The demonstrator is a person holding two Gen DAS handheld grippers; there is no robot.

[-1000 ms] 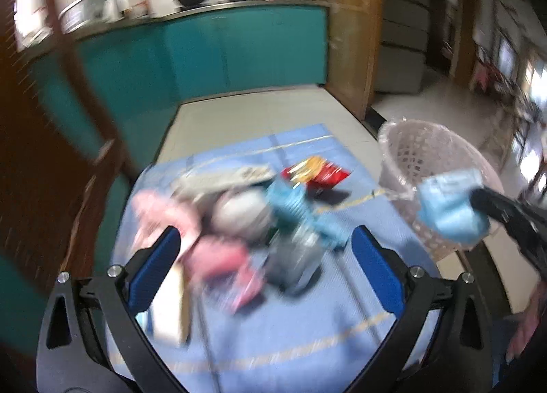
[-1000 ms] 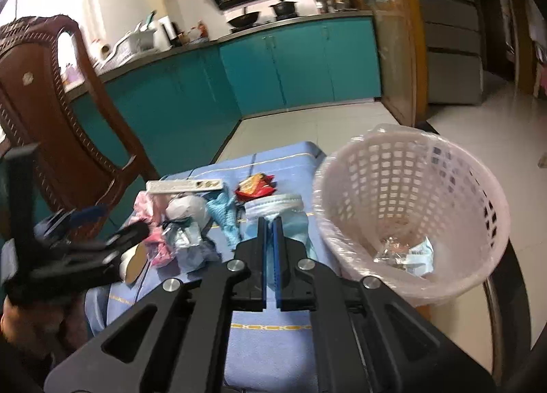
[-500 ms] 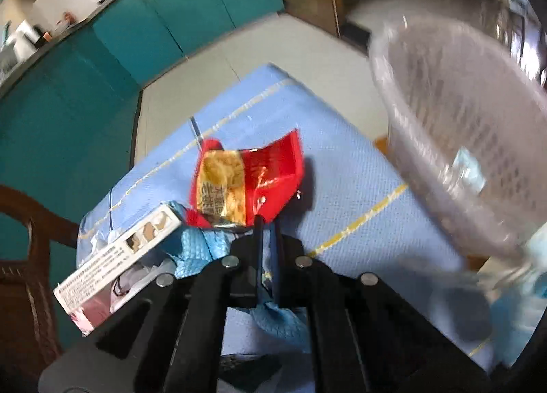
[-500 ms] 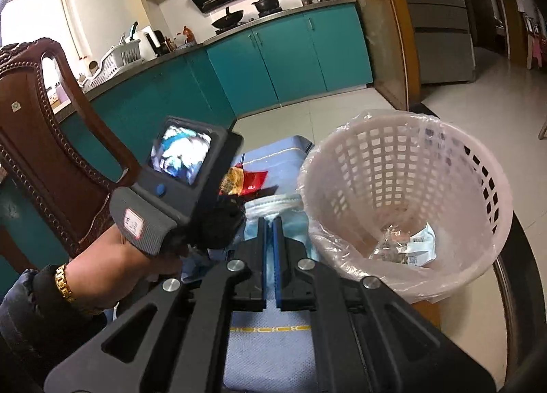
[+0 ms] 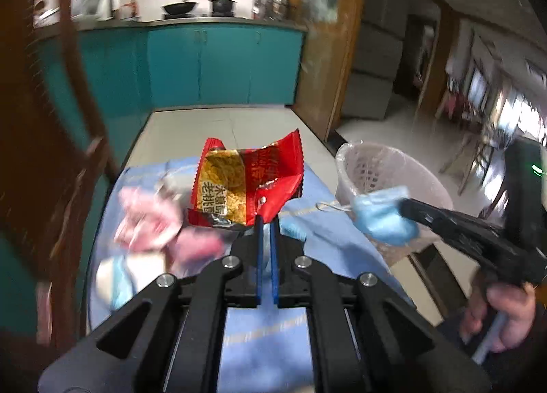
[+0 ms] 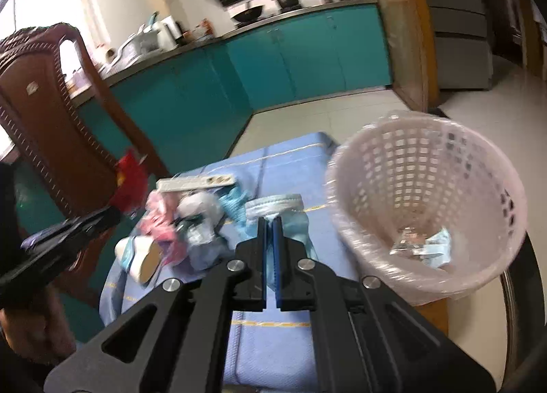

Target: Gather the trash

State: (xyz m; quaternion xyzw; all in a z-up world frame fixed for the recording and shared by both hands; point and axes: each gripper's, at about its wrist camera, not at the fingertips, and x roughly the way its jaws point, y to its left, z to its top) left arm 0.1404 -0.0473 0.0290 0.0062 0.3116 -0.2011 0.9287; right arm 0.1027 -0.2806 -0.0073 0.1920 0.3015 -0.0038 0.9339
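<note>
Trash pile (image 6: 191,222) on blue cloth (image 6: 273,352), basket (image 6: 427,208) beside, wooden chair (image 6: 51,102) behind

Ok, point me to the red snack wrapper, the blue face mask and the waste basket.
red snack wrapper (image 5: 270,171): left wrist view, its red upper panel.
blue face mask (image 5: 384,218): left wrist view, its bunched middle.
waste basket (image 6: 427,167): right wrist view, its inner lattice wall.

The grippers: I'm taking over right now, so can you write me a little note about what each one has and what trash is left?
Left gripper: jaws shut on the red snack wrapper, lifted off the pile.
Right gripper: jaws shut on a blue face mask, close beside the basket, not yet dropped.
Done: a few scraps already lie in the basket.
Left: drop the mask and the wrapper in, then collect the pile on the blue cloth: pink wrappers, white box, other scraps.
</note>
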